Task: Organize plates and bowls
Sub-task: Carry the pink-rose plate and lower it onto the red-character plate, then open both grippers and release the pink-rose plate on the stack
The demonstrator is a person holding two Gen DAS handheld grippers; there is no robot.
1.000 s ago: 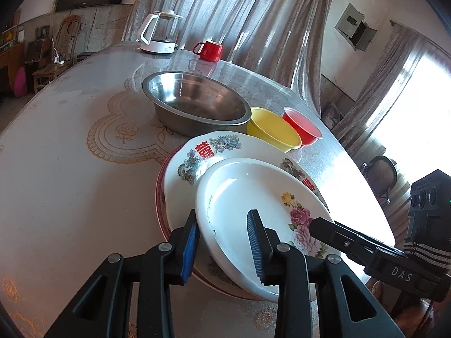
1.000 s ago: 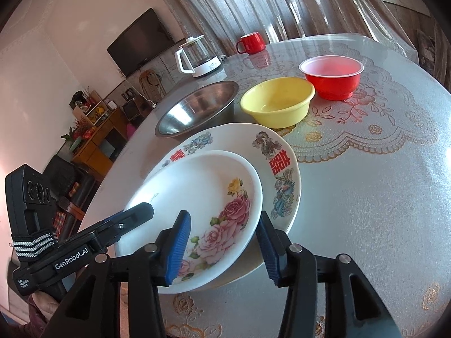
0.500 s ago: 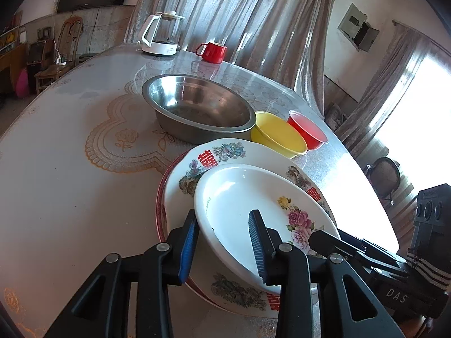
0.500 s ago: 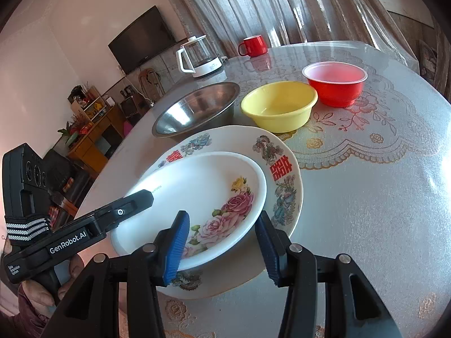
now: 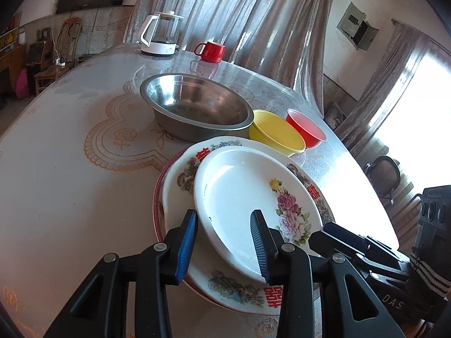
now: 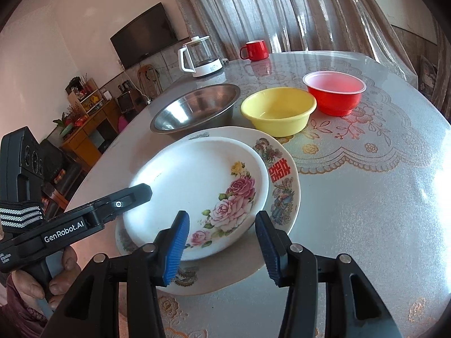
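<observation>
On my left, the left gripper point(image 5: 222, 242) has just been opening, its blue pads now standing apart on either side of the near rim of the white rose-printed plate point(image 5: 242, 197), no longer pinching it. That plate now lies settled on the larger white plate with red characters point(image 5: 315, 194), where a second ago it hung tilted above it. Further right, the right gripper point(image 6: 222, 243) hovers spread open over the same rim, gripping nothing. I judge the plates stacked; the steel bowl point(image 6: 197, 107), yellow plastic bowl point(image 6: 279, 109) and red plastic bowl point(image 6: 335, 90) remain separate, likely next for nesting.
</observation>
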